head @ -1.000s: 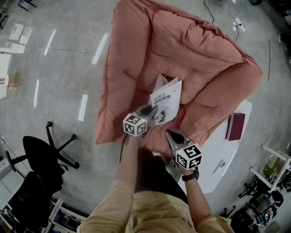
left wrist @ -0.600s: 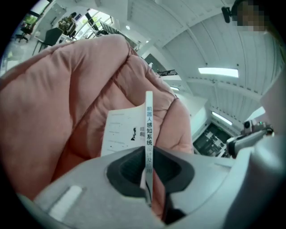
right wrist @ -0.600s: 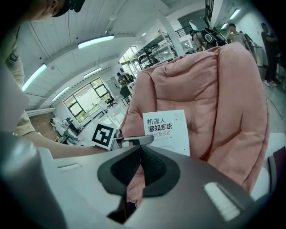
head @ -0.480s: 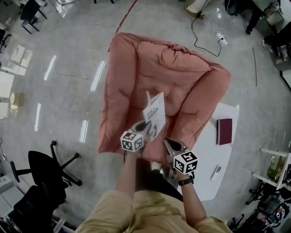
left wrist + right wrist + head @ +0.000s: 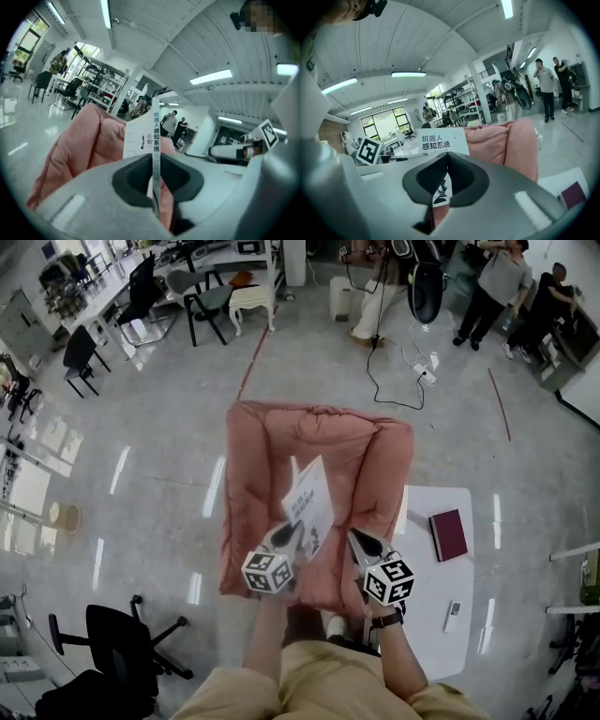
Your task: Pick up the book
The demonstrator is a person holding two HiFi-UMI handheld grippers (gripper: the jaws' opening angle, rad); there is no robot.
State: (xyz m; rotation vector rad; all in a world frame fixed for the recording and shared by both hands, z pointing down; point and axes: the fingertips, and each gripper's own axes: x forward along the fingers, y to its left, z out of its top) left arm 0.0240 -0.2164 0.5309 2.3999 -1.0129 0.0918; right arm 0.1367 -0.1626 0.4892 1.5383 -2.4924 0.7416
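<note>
A white book (image 5: pixel 307 501) with black print stands upright over the pink cushioned seat (image 5: pixel 319 442). My left gripper (image 5: pixel 289 535) is shut on its lower edge. In the left gripper view the book's (image 5: pixel 140 136) thin edge runs straight down into the closed jaws of the left gripper (image 5: pixel 154 173). My right gripper (image 5: pixel 360 542) hangs just right of the book, apart from it. Its tips meet with nothing between them. In the right gripper view the book's cover (image 5: pixel 440 141) shows beyond the right gripper (image 5: pixel 447 157), with the pink seat (image 5: pixel 511 140) behind it.
A white table (image 5: pixel 422 549) stands right of the seat, with a maroon book (image 5: pixel 448 534) and a small remote (image 5: pixel 453 615) on it. A black office chair (image 5: pixel 112 652) sits at lower left. People (image 5: pixel 497 287), cables, desks and chairs fill the far side of the room.
Both grippers have risen, and the left one has carried the book up off the seat. The seat looks smaller and more of the room shows. The book has turned more edge-on.
</note>
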